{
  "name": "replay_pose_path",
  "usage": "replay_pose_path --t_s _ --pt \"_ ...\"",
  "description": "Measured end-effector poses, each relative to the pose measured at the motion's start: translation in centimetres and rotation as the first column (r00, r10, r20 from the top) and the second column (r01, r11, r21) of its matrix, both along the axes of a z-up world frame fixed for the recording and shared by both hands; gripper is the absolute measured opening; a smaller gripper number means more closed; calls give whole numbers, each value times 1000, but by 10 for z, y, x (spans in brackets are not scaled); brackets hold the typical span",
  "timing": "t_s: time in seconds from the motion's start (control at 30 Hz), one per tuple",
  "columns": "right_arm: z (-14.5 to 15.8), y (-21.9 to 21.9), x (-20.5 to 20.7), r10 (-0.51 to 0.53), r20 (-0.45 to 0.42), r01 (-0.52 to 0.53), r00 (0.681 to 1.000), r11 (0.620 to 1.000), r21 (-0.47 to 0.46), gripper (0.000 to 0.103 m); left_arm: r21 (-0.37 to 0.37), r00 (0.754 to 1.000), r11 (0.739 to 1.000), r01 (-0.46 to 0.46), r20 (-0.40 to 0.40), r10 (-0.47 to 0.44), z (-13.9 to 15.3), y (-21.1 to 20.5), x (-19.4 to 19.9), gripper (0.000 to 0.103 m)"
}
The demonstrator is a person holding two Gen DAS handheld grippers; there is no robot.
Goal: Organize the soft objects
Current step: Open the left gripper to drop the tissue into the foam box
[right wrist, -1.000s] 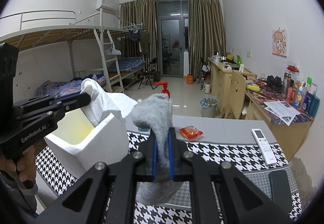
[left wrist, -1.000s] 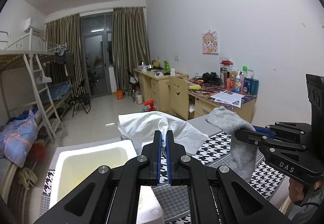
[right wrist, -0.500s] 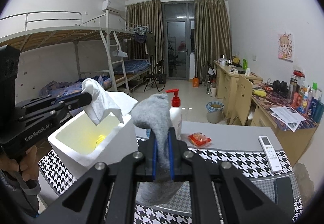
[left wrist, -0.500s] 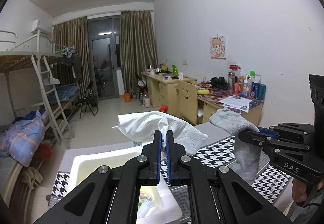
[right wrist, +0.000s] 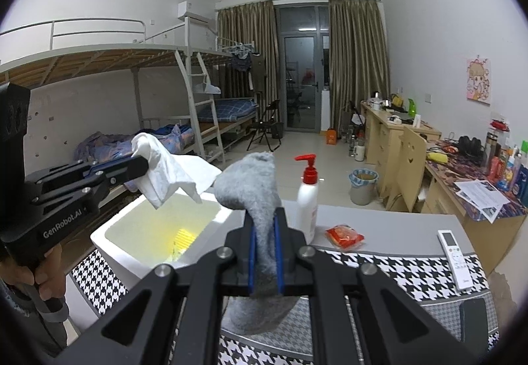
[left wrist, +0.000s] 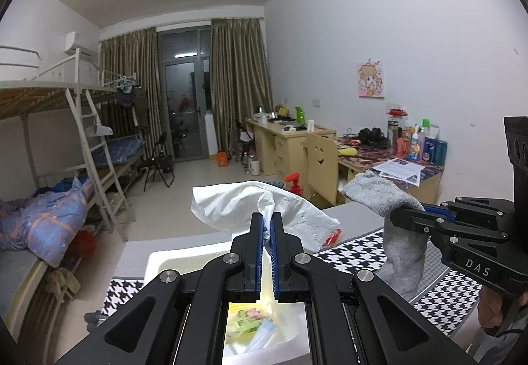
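My left gripper (left wrist: 266, 221) is shut on a white tissue (left wrist: 237, 206) and holds it above the open white foam box (left wrist: 184, 258). In the right wrist view the tissue (right wrist: 161, 167) hangs from that gripper (right wrist: 143, 164) over the box (right wrist: 158, 233). My right gripper (right wrist: 264, 223) is shut on a grey sock (right wrist: 254, 180), held in the air to the right of the box. The sock also shows in the left wrist view (left wrist: 392, 223), draped from the right gripper (left wrist: 401, 211). Packets lie inside the box (left wrist: 254, 320).
A houndstooth cloth (right wrist: 389, 269) covers the grey table. On it stand a pump bottle (right wrist: 307, 200), a red packet (right wrist: 345, 233), a white remote (right wrist: 453, 248) and a dark phone (right wrist: 473, 319). Bunk beds (right wrist: 165, 94) stand left, desks (right wrist: 396, 134) right.
Both grippers have risen and drawn back. The left gripper with the tissue now sits over the box opening, whose contents show below it. The pump bottle has come into the right view.
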State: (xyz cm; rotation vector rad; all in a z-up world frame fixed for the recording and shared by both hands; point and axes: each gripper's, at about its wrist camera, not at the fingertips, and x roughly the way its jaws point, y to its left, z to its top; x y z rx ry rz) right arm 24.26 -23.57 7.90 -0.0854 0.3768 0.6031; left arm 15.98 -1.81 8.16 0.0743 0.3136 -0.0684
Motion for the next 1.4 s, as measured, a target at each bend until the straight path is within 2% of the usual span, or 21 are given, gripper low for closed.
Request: replay_pose_path --t_s 0.3,0.77,1.13,1.17,1.23,1.3,1.4 --pt "-1 18 2 54 -7 -54 999 999 -5 13 -9 999 999 -50 -10 50 -1 15 -1 4" --pt "-2 28 2 72 -9 -73 997 997 -10 13 -19 995 996 -91 -51 90 -11 31 4 4" --pt "-2 30 4 61 -8 -62 998 998 -16 13 -4 983 992 -123 -140 121 -31 38 20 7" --pt "-2 30 4 61 -9 -61 998 998 -17 13 0 981 992 -125 -150 124 -33 39 22 11" --pt "-2 29 5 58 -9 -58 998 998 -19 13 0 977 990 -138 -164 136 -35 43 24 26" --pt "-2 28 5 56 -7 -56 998 998 -20 13 2 973 988 -152 -174 150 -35 45 25 48" --pt "-2 26 5 50 -8 -50 999 999 -17 13 -2 974 987 -158 -165 156 -35 45 22 60"
